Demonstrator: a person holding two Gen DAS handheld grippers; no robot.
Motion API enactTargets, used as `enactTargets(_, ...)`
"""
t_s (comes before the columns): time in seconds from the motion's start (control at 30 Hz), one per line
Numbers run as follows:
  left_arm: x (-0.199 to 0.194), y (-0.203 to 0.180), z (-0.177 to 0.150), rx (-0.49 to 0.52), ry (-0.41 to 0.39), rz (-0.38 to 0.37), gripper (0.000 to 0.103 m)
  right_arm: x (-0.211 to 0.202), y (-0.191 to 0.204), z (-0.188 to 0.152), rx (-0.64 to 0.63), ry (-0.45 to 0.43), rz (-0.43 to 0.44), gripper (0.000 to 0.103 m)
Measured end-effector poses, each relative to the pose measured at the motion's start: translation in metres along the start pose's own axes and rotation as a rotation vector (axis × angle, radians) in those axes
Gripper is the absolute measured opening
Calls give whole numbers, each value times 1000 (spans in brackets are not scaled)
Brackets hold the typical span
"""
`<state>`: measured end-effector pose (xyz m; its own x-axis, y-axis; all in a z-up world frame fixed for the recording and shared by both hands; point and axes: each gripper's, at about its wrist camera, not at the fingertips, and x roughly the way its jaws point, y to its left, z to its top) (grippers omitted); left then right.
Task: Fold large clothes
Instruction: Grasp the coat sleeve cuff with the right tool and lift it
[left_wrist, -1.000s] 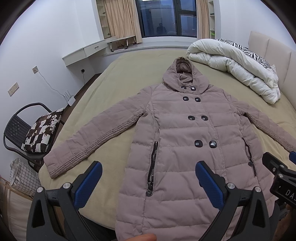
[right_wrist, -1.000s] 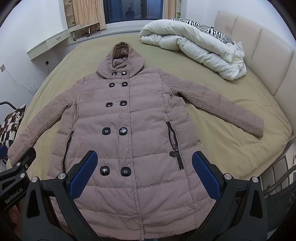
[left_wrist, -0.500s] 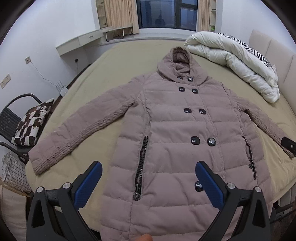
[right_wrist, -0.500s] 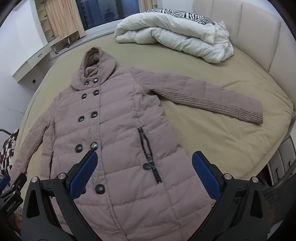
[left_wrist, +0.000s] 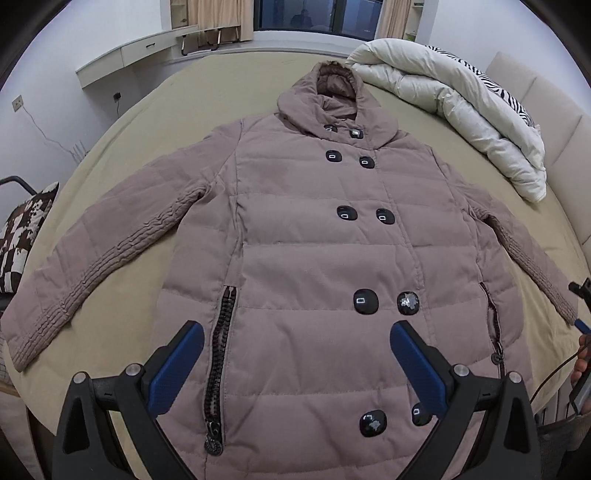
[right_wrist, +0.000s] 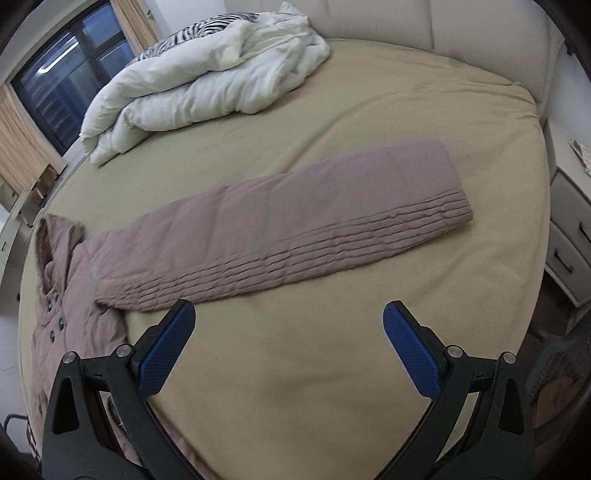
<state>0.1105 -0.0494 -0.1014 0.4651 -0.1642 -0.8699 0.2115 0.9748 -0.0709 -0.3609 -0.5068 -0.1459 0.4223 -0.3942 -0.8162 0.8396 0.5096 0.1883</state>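
A mauve hooded down coat (left_wrist: 314, 258) lies flat and face up on the bed, buttoned, with both sleeves spread out. My left gripper (left_wrist: 295, 343) hovers open above the coat's lower front, between the zip pocket (left_wrist: 221, 350) and the black buttons (left_wrist: 365, 301). In the right wrist view the coat's right sleeve (right_wrist: 295, 225) stretches across the sheet, its cuff (right_wrist: 454, 192) toward the headboard side. My right gripper (right_wrist: 284, 325) hangs open over bare sheet just short of that sleeve, holding nothing. Its edge and a hand (left_wrist: 581, 354) show at the right rim of the left wrist view.
The bed (right_wrist: 332, 369) has a tan sheet. A bundled white duvet (right_wrist: 207, 81) with a zebra-print pillow lies near the headboard (right_wrist: 461, 18). A nightstand (right_wrist: 572, 229) stands at the right. A chair with a brown-and-white cushion (left_wrist: 18, 236) is left of the bed.
My right gripper has swung right, from over the coat's body toward the right sleeve. My left gripper has moved closer over the coat's lower front. Both stay open.
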Motion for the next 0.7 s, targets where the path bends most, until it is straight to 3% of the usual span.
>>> enactTargets(0.17,11,-8,15,28,-32,78,103,49,-40,27,44,34,-97,103)
enactTargets(0.3,18,-8,23,13,-40,59,103,78,-52,39,41,66,-120,98)
enactTargets(0.47,28,-11,27,10,-27,32,103,103,-57,57,48,43,-85,94)
enactTargets(0.57,30,-13,27,2,-29,-2,101,111,-70,70,129,6,-16,92)
enactTargets(0.67,33,-13,29,-18,-18,-65,94,121,-93,86,237,-29,73,82)
enactTargets(0.7,34,-13,29,-21,-14,-79,91,125,-100,92,261,-38,95,74)
